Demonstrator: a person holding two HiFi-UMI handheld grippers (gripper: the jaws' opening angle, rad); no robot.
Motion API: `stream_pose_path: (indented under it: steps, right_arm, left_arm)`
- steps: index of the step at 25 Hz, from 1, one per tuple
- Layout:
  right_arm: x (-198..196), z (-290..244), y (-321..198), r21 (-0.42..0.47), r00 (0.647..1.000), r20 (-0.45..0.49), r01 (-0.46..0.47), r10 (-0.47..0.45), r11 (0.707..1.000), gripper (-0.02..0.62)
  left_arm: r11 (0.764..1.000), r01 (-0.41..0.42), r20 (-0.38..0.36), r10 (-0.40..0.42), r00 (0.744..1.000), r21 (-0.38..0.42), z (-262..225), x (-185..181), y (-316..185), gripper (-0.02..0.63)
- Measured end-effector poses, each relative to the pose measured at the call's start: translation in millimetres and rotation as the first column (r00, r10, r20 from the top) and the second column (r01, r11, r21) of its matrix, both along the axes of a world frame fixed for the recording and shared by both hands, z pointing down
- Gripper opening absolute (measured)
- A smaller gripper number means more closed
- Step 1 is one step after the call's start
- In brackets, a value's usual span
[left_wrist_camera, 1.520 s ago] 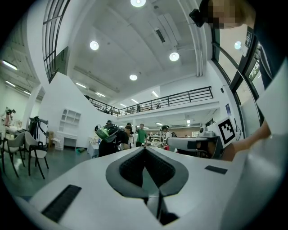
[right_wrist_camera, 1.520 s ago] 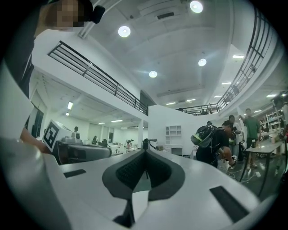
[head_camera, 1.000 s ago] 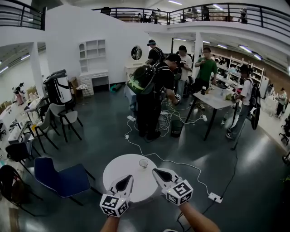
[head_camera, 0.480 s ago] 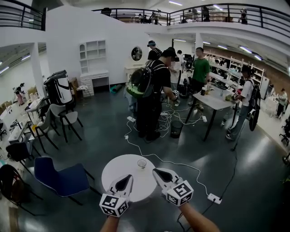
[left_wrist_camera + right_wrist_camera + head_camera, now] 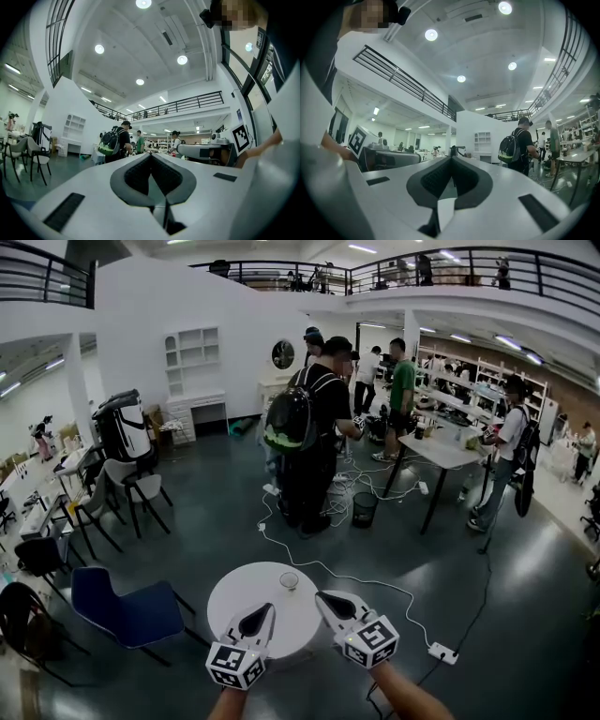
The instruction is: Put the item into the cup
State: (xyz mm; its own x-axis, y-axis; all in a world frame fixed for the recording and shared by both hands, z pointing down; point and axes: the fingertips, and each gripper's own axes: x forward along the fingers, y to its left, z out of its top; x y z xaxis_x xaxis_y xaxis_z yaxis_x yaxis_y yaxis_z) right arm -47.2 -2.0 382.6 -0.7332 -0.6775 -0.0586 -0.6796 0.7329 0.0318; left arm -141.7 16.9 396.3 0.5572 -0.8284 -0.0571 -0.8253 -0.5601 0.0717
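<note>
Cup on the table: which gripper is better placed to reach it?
Right, narrowly. The cup sits right of centre on the table, toward the right gripper; the left gripper is almost as close. Both shut, empty.

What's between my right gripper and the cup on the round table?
Nothing: in the head view only the bare top of the white round table shows between the right gripper and the clear cup. Neither gripper view shows that stretch.

I see my right tongs (image 5: pixel 451 158) closed together, nothing between them; a person with a backpack (image 5: pixel 516 146) stands beyond.
</note>
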Motion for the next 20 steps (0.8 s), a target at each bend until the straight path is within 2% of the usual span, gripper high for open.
stream_pose_path:
  steps: [12,20]
  right_arm:
    - [30,3,9,-0.011,1.000,0.005,0.020,-0.020,1.000,0.017]
    - [31,1,10,-0.012,1.000,-0.001,0.028,-0.028,1.000,0.015]
  left_arm:
    - [1.000,0.011,-0.013,-0.011,1.000,-0.009,3,33,11,0.015]
    - [1.000,0.022,-0.009,-0.022,1.000,0.002,-6,28,12,0.015]
